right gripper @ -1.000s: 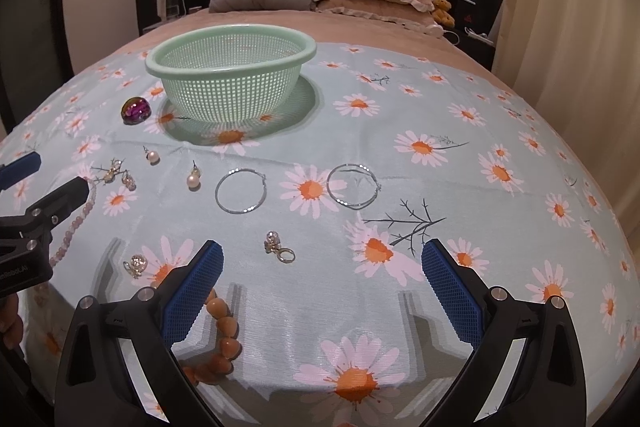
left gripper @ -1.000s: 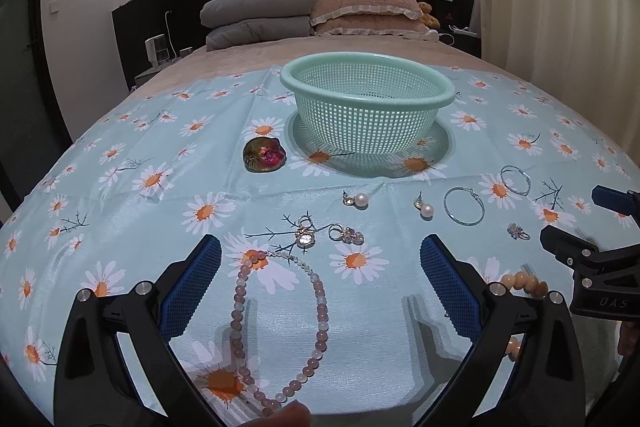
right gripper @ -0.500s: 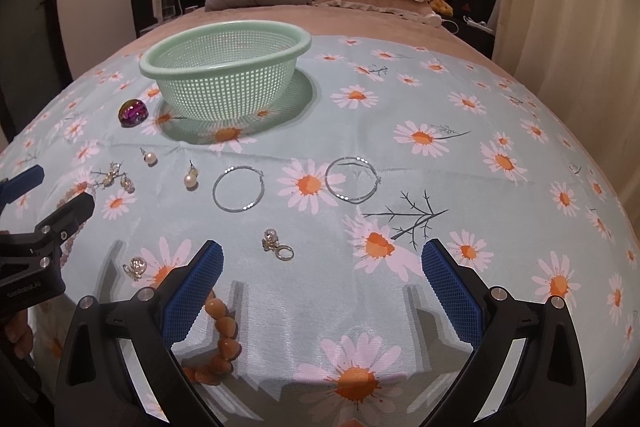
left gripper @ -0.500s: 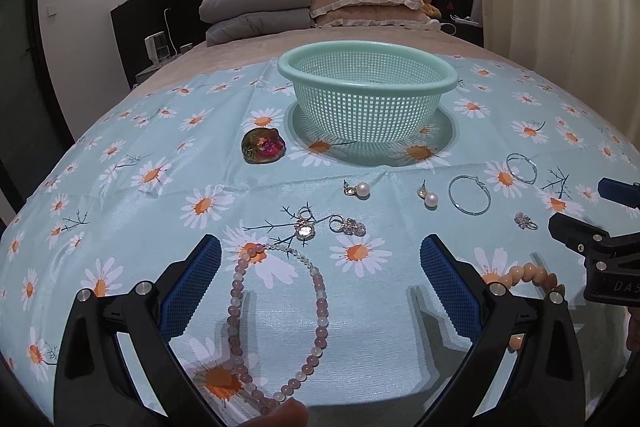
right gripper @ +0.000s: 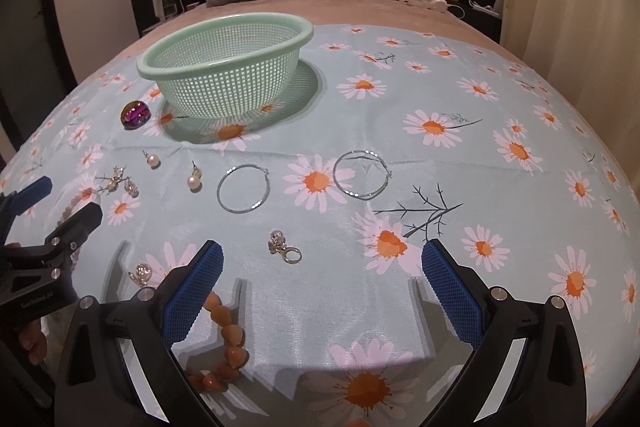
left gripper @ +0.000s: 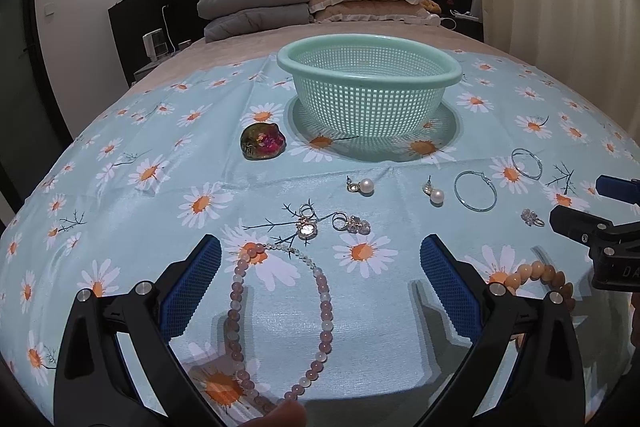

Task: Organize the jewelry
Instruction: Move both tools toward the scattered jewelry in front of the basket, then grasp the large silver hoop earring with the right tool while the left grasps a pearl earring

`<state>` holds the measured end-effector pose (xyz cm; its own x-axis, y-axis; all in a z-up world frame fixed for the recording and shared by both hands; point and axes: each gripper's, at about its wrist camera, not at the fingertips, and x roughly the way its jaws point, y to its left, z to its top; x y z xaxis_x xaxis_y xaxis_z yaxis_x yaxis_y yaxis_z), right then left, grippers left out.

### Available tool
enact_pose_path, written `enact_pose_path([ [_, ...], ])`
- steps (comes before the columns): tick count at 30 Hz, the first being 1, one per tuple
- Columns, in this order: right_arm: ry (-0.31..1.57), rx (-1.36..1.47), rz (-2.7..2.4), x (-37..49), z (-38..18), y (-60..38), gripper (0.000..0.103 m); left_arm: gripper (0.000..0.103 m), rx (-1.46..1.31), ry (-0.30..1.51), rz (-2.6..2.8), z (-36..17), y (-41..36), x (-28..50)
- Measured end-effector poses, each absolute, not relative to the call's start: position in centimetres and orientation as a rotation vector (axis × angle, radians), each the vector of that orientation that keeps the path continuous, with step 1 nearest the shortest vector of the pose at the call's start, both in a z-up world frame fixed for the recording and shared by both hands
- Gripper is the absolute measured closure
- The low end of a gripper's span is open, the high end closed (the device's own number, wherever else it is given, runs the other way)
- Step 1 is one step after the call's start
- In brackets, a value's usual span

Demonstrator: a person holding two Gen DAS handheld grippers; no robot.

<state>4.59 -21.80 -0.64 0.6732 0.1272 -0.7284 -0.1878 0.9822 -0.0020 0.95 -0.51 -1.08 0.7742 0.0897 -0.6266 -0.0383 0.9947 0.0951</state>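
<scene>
- Since the earlier frame both grippers have eased lower toward the daisy-print cloth (left gripper: 120, 211); jewelry unmoved.
- Left gripper (left gripper: 320, 283): jaws wide, empty. Pink-and-white bead necklace (left gripper: 320, 311) lies directly between its fingers, long axis running away from the camera.
- Right gripper (right gripper: 322, 287): wide, empty; orange bead bracelet (right gripper: 230, 341) by its left finger.
- Mint-green perforated plastic basket (left gripper: 368, 67) stands well beyond, empty; the left is nearer the necklace.
</scene>
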Motion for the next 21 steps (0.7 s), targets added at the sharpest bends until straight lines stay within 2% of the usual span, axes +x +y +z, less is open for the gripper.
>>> enact_pose_path([
  [8,0.801,-0.086,0.203,7.3,0.5,-20.6,0.008,0.005,0.031,0.690,0.037,-0.1,0.5,3.4],
  [21,0.880,-0.027,0.138,12.3,-2.9,-22.8,0.008,0.005,0.013,0.784,-0.045,-2.4,0.4,8.5],
])
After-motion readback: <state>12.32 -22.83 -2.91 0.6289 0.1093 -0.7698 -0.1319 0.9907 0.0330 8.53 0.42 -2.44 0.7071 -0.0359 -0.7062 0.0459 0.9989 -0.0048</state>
